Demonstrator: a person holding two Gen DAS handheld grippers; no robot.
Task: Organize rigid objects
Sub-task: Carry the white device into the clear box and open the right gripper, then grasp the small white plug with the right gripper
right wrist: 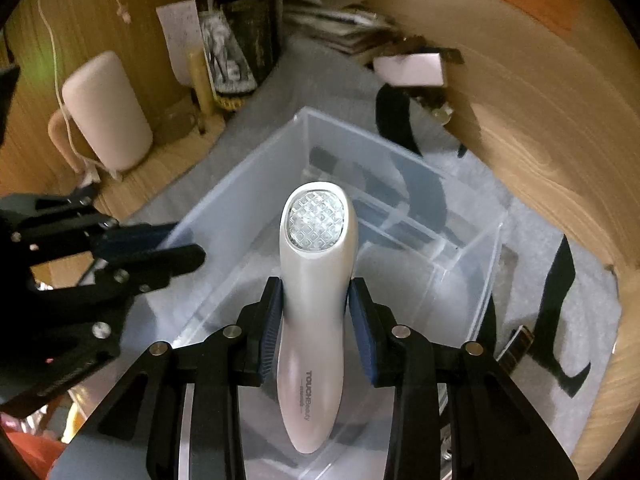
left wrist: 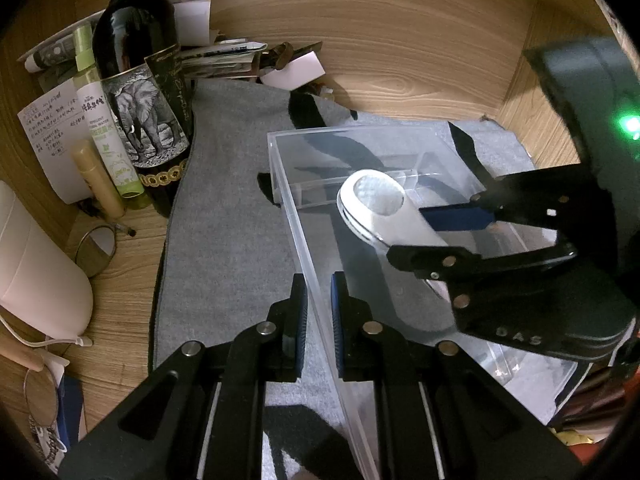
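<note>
We are pinching the left claw (left wrist: pixel 319 320) on the near wall of the clear box (left wrist: pixel 304 248), its blue pads pressed against both faces of that wall at lower centre of the left view. We are gripping a white wand (right wrist: pixel 316 292) in the right claw (right wrist: pixel 316 320), the pads squeezing its waist while its faceted head is pointing toward the upper part of the right view, over the open box (right wrist: pixel 248 184). In the left view the wand (left wrist: pixel 384 208) is showing at centre right, above the box floor, with the right claw (left wrist: pixel 456 236) reaching in from the right edge. The box is sitting on a grey mat (left wrist: pixel 224 208). A wine bottle (left wrist: pixel 140 80) is standing at upper left, beside a spray bottle (left wrist: pixel 105 128).
</note>
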